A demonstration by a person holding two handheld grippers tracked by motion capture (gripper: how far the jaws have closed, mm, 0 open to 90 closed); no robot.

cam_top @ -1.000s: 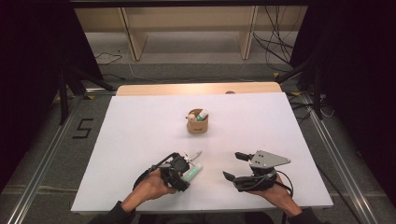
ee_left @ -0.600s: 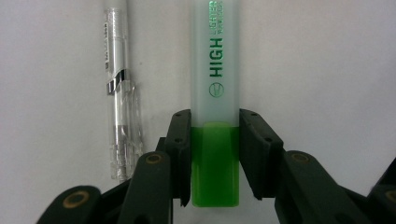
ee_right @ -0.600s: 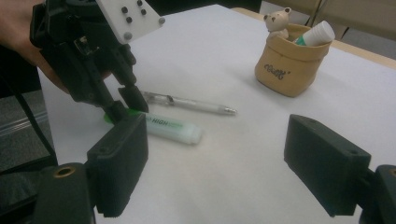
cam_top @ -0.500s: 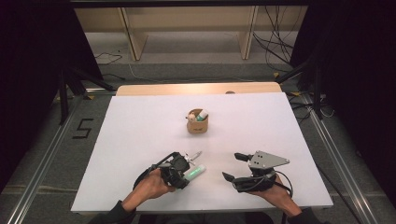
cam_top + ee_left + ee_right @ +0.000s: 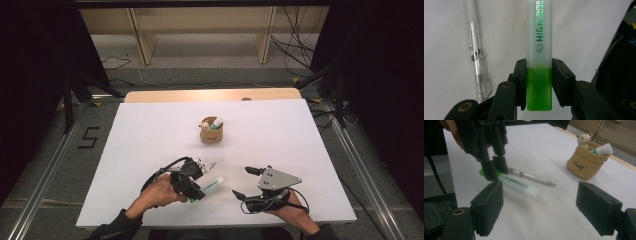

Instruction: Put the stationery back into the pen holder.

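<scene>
So the highlighter is lying on the white table, near the front edge on my left side, with its pale cap end pointing away from me and a bit to the right. I've got my left gripper on it: the two black pads sit on either side of the green barrel, right where the green meets the frosted cap, and they're pressing on it. The jaws were just closing in on it over the last moment, and now they're pinching it. From my right gripper view you can see the same clamp coming down on the highlighter from above, and it looks like the thing is resting on the table or only just off it, hard to say which.

Just beside the highlighter, on its far side, there's a clear pen lying roughly parallel, not touching it as far as I can see.

My right gripper is off to the right, well apart from the highlighter, jaws spread wide with nothing between them.

Further back, around the middle of the table, there's a small tan pouch with a little bear on its rim and another marker poking out.
</scene>
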